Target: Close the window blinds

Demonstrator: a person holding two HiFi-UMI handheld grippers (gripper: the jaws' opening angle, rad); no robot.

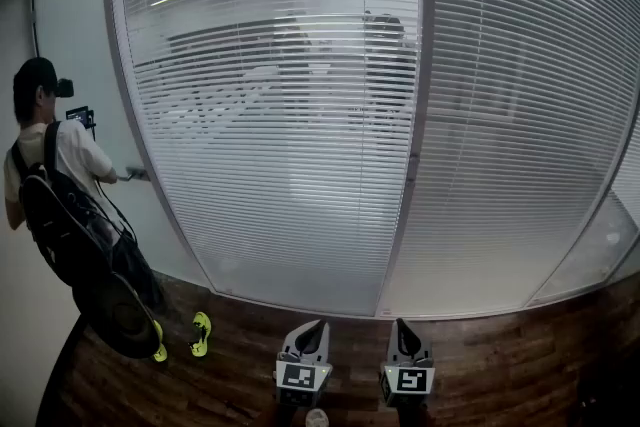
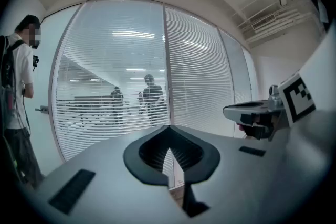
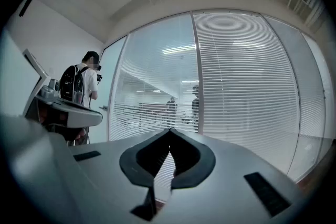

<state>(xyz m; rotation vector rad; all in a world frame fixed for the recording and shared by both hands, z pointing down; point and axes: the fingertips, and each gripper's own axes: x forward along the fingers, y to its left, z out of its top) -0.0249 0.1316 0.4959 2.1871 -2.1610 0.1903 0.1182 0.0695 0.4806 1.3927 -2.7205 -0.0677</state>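
White slatted blinds [image 1: 290, 135] hang behind a curved glass wall. The left panel's slats are turned partly open, and people show through them. The right panel's blinds [image 1: 510, 115] look flatter and denser. A metal mullion [image 1: 418, 115] divides the two panels. My left gripper [image 1: 311, 330] and right gripper [image 1: 403, 328] are held low at the front, side by side, well short of the glass. Both are shut, tips touching, with nothing between them. In the left gripper view the left gripper [image 2: 168, 130] points at the blinds [image 2: 110, 81]; in the right gripper view the right gripper [image 3: 169, 134] faces the blinds [image 3: 241, 76].
A person with a black backpack [image 1: 60, 215] stands at the far left by a glass door handle [image 1: 135, 175], holding a device. Dark wood floor [image 1: 500, 365] runs between me and the glass wall's base.
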